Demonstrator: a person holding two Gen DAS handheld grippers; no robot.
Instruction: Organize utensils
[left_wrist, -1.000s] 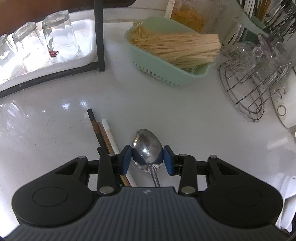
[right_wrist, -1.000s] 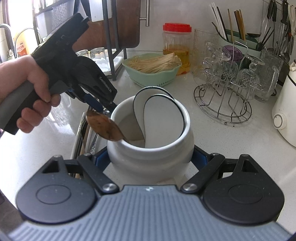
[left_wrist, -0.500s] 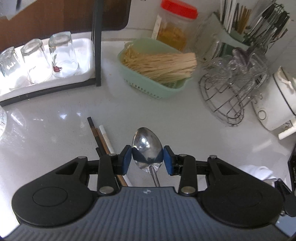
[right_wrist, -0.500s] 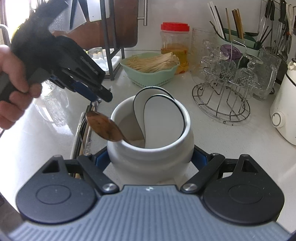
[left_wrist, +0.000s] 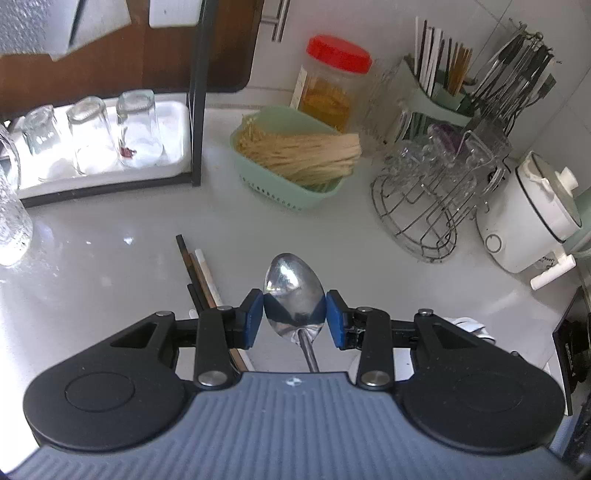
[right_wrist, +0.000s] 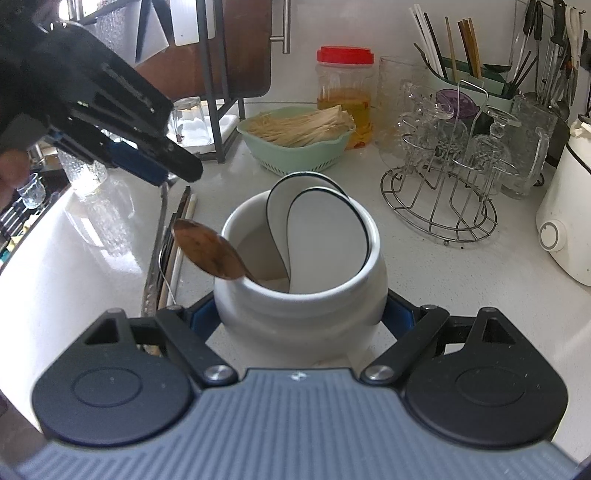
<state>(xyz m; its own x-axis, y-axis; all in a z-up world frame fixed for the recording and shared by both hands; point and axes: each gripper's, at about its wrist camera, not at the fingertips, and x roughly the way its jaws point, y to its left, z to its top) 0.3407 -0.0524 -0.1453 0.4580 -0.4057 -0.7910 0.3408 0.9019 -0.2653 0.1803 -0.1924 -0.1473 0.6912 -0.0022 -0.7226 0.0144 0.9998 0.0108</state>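
Observation:
My left gripper (left_wrist: 294, 319) is shut on the bowl of a metal spoon (left_wrist: 293, 291), and the handle runs back under the gripper. It hangs above the white counter (left_wrist: 110, 288), over a few chopsticks (left_wrist: 199, 269) lying there. In the right wrist view the left gripper (right_wrist: 177, 171) is at upper left, with the metal spoon's handle (right_wrist: 157, 251) hanging down beside the jar. My right gripper (right_wrist: 300, 315) is shut on a white ceramic jar (right_wrist: 301, 295). The jar holds two white dark-rimmed spoons (right_wrist: 325, 236) and a brown spoon (right_wrist: 207, 249).
At the back stand a green basket of dry noodles (left_wrist: 295, 155), a red-lidded jar (left_wrist: 332, 85), a wire rack of glasses (left_wrist: 432, 192) and a utensil holder (left_wrist: 443, 88). A white cooker (left_wrist: 528, 214) is at right. A tray of upturned glasses (left_wrist: 96, 147) is at left.
The left gripper has risen with the metal spoon, so the counter and chopsticks look farther away and more of the back wall shows. The right gripper and jar have stayed put.

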